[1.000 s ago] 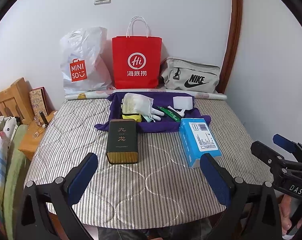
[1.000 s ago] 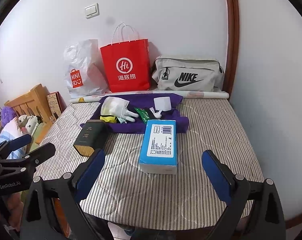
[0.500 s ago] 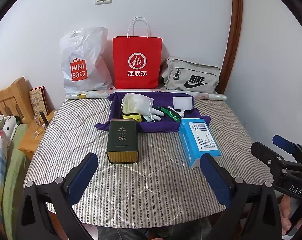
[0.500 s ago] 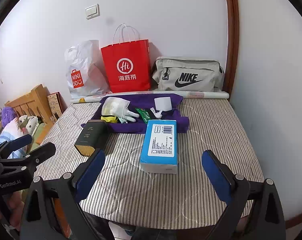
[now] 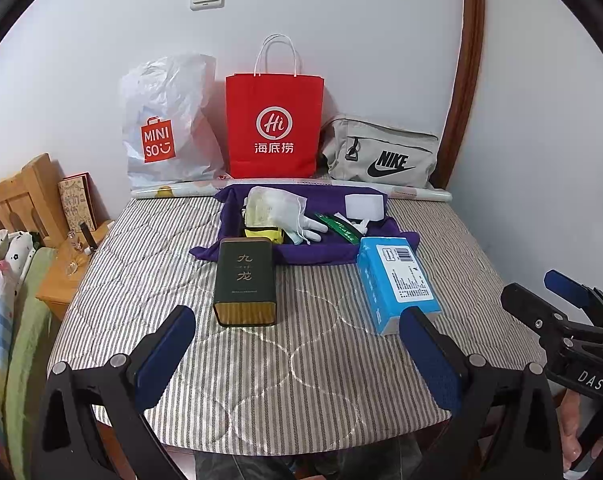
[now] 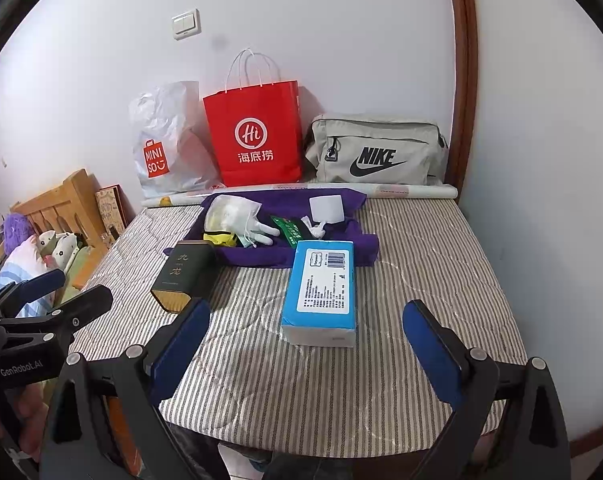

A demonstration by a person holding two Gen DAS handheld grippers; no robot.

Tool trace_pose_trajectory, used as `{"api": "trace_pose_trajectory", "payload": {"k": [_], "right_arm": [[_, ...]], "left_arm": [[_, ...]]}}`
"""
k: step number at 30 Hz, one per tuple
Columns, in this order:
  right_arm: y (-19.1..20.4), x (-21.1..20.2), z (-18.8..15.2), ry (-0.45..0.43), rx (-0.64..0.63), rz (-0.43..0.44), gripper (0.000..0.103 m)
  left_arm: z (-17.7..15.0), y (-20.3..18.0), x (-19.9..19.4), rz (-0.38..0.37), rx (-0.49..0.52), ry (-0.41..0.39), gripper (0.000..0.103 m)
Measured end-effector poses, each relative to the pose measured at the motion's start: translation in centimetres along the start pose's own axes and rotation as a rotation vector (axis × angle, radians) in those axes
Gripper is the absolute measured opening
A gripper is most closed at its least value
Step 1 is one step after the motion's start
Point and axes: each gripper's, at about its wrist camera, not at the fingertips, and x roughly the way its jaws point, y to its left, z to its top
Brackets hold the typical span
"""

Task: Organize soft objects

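A purple cloth (image 5: 325,252) (image 6: 333,208) lies at the back of the striped table. On it are a pale drawstring pouch (image 5: 271,206) (image 6: 229,210), a white glove (image 5: 307,226) (image 6: 261,232), a yellow item (image 5: 261,234), a green packet (image 5: 339,228) and a white sponge block (image 5: 363,206) (image 6: 326,209). A blue tissue pack (image 5: 397,280) (image 6: 321,292) and a dark green tin (image 5: 245,280) (image 6: 183,274) lie in front. My left gripper (image 5: 297,360) and right gripper (image 6: 305,352) are open, empty, above the near table edge.
A white Miniso bag (image 5: 165,128), a red paper bag (image 5: 273,128) and a grey Nike bag (image 5: 381,152) stand against the back wall behind a paper roll (image 5: 417,192). A wooden headboard (image 5: 17,196) and bedding are to the left. A wall is to the right.
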Motion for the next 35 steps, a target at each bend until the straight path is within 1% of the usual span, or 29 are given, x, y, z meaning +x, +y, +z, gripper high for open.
{"api": "trace_pose_trajectory", "payload": {"k": [35], "right_arm": [[0.34,-0.26,-0.23,0.000,-0.001,0.003,0.096]], "left_arm": [[0.04,0.02,-0.22,0.001,0.001,-0.001,0.103]]}}
